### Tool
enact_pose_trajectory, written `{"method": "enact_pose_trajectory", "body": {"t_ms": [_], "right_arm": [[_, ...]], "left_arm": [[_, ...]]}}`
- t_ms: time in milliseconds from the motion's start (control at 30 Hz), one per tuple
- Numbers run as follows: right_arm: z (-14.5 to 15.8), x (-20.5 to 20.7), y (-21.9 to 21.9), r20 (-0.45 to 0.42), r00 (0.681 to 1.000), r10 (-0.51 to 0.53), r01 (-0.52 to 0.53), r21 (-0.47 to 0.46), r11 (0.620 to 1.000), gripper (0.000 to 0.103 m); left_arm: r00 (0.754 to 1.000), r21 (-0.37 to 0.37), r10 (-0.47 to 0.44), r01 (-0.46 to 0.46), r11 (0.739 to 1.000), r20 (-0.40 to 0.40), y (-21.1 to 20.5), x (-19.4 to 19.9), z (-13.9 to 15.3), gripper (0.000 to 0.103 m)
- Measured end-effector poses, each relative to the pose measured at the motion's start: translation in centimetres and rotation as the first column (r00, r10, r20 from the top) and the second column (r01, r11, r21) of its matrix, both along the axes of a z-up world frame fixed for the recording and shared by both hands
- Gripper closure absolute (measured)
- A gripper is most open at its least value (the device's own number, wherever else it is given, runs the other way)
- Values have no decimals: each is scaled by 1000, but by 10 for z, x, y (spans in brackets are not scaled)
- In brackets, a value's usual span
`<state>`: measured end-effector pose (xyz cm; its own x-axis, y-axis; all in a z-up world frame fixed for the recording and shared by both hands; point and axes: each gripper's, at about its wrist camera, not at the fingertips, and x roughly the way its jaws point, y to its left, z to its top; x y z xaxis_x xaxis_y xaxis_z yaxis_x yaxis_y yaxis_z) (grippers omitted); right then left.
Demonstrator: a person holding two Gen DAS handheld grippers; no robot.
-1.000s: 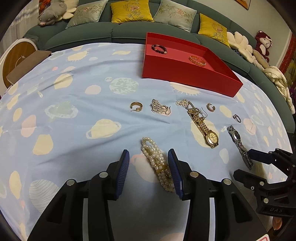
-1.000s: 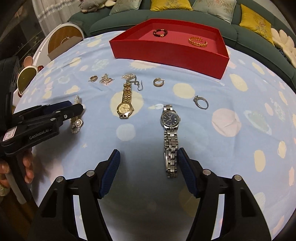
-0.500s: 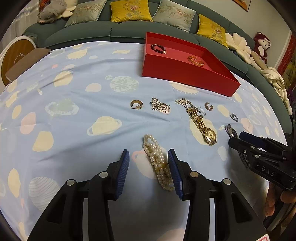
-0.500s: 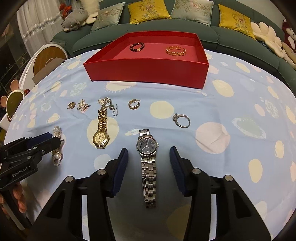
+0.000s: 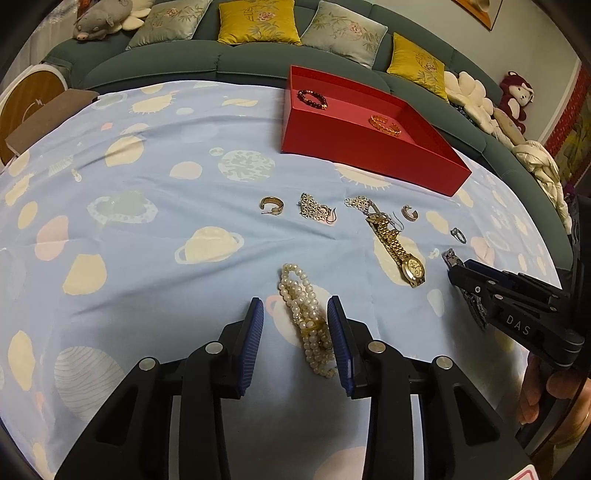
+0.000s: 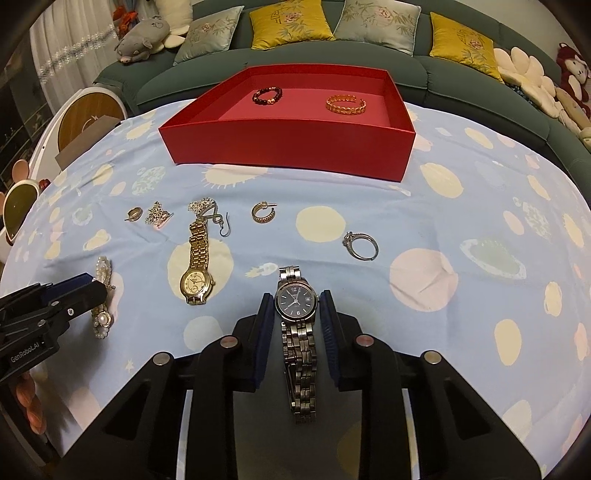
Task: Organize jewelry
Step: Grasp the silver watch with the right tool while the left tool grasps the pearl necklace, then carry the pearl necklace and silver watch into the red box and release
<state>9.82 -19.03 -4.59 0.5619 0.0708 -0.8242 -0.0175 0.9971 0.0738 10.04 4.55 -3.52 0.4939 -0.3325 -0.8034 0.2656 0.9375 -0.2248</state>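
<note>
A pearl bracelet (image 5: 304,315) lies on the blue cloth between the fingers of my left gripper (image 5: 295,334), which is open around it. A silver watch with a dark dial (image 6: 296,306) lies between the fingers of my right gripper (image 6: 295,325); the pads stand close to its case, a small gap showing. A red tray (image 6: 288,147) at the back holds a dark bead bracelet (image 6: 266,95) and a gold bracelet (image 6: 346,104). A gold watch (image 6: 197,266), a silver ring (image 6: 361,245), hoop earrings (image 6: 263,213) and ornate earrings (image 6: 157,215) lie on the cloth.
A green sofa (image 6: 461,74) with yellow and grey cushions curves behind the table. Plush toys (image 6: 142,29) sit on it. A round white and wood object (image 6: 88,118) stands at the left edge. The left gripper (image 6: 48,314) shows in the right wrist view.
My right gripper has moved forward over the silver watch and its fingers have narrowed around the watch case. My left gripper has closed in slightly around the pearl bracelet.
</note>
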Motion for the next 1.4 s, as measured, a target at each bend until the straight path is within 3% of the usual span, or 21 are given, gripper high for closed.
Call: {"method": "enact_pose_trajectory", "body": {"t_ms": [200,367,500,1400], "right_arm": [[1,-2,-4,1,1000,-13,13,10,1000,78],[4,-6,-9,10,1000,-25,25,20,999,78],[10,-10,-14,31,999,-30,29,32,999,78],[63,-28,-11,266,964,-32,28,19,999,78]], "left_arm": [[999,31,-31,30,999,17,-14,-4,-1,70],[998,82,-56,52,995,41,-27,-8,-3,88],[997,89,-58,53,995,49,-29,-8,-3,91],[986,-62,-26,37,997,165,-24,-3,59,91]]}}
